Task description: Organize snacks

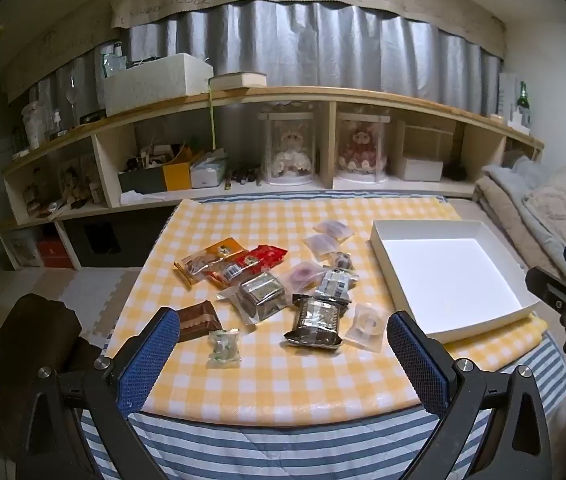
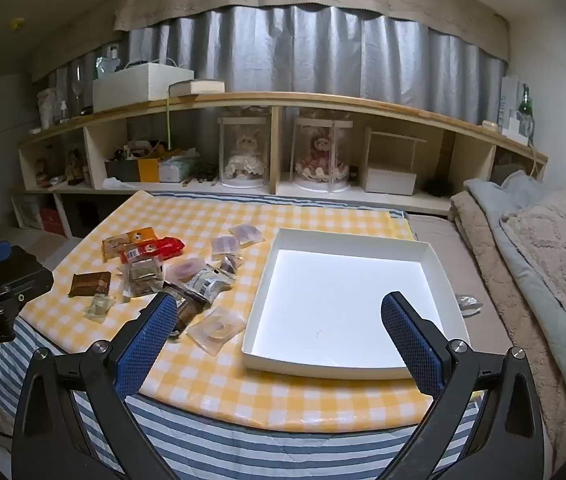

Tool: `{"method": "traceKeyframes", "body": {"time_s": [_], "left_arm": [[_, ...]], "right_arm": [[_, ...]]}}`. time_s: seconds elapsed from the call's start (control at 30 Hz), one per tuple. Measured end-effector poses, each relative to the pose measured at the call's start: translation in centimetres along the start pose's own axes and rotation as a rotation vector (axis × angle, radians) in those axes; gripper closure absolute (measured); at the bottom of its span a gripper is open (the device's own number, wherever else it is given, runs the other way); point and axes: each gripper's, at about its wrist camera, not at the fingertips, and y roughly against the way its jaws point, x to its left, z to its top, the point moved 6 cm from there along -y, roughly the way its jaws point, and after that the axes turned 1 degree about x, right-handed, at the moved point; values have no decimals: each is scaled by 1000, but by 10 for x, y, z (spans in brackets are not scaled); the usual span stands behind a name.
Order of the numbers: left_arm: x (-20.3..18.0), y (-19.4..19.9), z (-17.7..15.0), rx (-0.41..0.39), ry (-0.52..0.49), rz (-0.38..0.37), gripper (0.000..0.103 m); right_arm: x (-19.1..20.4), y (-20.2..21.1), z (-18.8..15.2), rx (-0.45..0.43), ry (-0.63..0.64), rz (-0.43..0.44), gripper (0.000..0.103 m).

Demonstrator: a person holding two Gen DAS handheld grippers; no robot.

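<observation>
Left wrist view, left gripper (image 1: 283, 348) fingers spread wide, empty, right gripper (image 2: 279, 328) likewise, above snacks (image 1: 271, 292).

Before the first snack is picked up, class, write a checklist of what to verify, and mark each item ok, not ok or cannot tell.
1. Left gripper open, nothing between its jaws: ok.
2. Right gripper open, nothing between its jaws: ok.
3. White tray has room for snacks: ok, nothing lies in it.
4. Snacks within the checked cloth: ok, none hangs over its edge.
5. Snacks lie apart for a clean grasp: not ok, the silver packets overlap in the pile.
6. Brown packet lies free: ok.
</observation>
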Motion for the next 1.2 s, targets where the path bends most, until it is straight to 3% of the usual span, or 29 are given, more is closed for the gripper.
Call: {"method": "traceKeyframes", "body": {"time_s": [1.2], "left_arm": [[-8,5,1,4,3,-9,0]], "right_arm": [[2,0,-1,2,9,-4,0]]}}
